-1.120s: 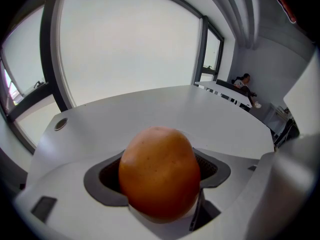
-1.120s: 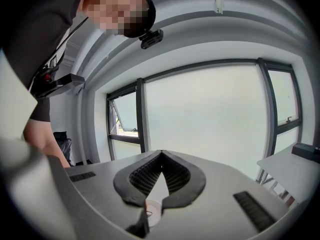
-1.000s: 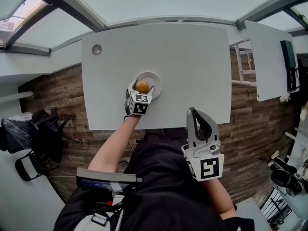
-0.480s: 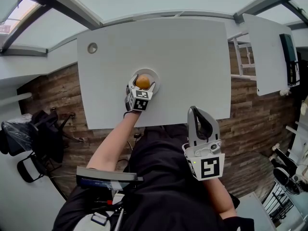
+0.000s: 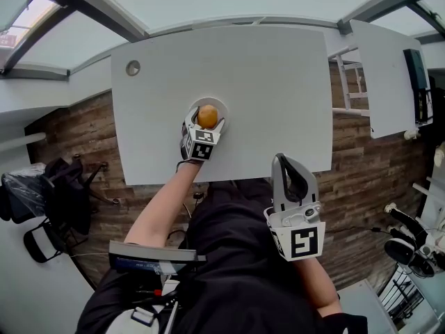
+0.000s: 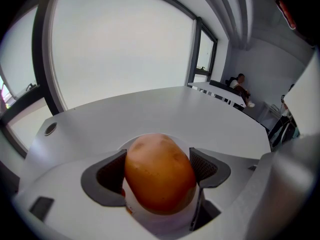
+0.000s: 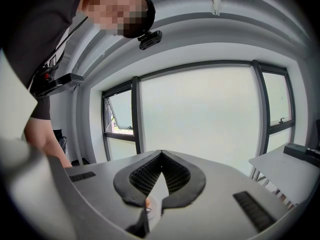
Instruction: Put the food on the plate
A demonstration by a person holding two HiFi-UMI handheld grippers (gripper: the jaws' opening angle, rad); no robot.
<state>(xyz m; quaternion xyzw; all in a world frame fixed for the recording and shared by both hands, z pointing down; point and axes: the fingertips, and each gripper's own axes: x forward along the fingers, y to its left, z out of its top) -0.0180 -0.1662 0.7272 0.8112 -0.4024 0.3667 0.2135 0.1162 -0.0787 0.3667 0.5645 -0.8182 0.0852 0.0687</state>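
Note:
A brown potato [image 5: 207, 116] sits between the jaws of my left gripper [image 5: 206, 122], right over the small white plate [image 5: 222, 108] near the table's front edge. In the left gripper view the potato [image 6: 159, 173] fills the gap, and both dark pads [image 6: 106, 176] press against its sides. A sliver of plate rim [image 6: 185, 139] shows behind it. I cannot tell whether the potato rests on the plate. My right gripper [image 5: 281, 161] is shut with nothing in it, held off the table in front of the person's body. Its jaws [image 7: 161, 154] point at the windows.
The white table [image 5: 264, 82] has a round cable hole [image 5: 132, 67] at its far left corner. A second white table [image 5: 386, 75] stands to the right. Dark chairs [image 5: 49, 200] stand on the wooden floor at the left.
The left gripper with the potato has moved slightly farther onto the plate. The right gripper has stayed in place.

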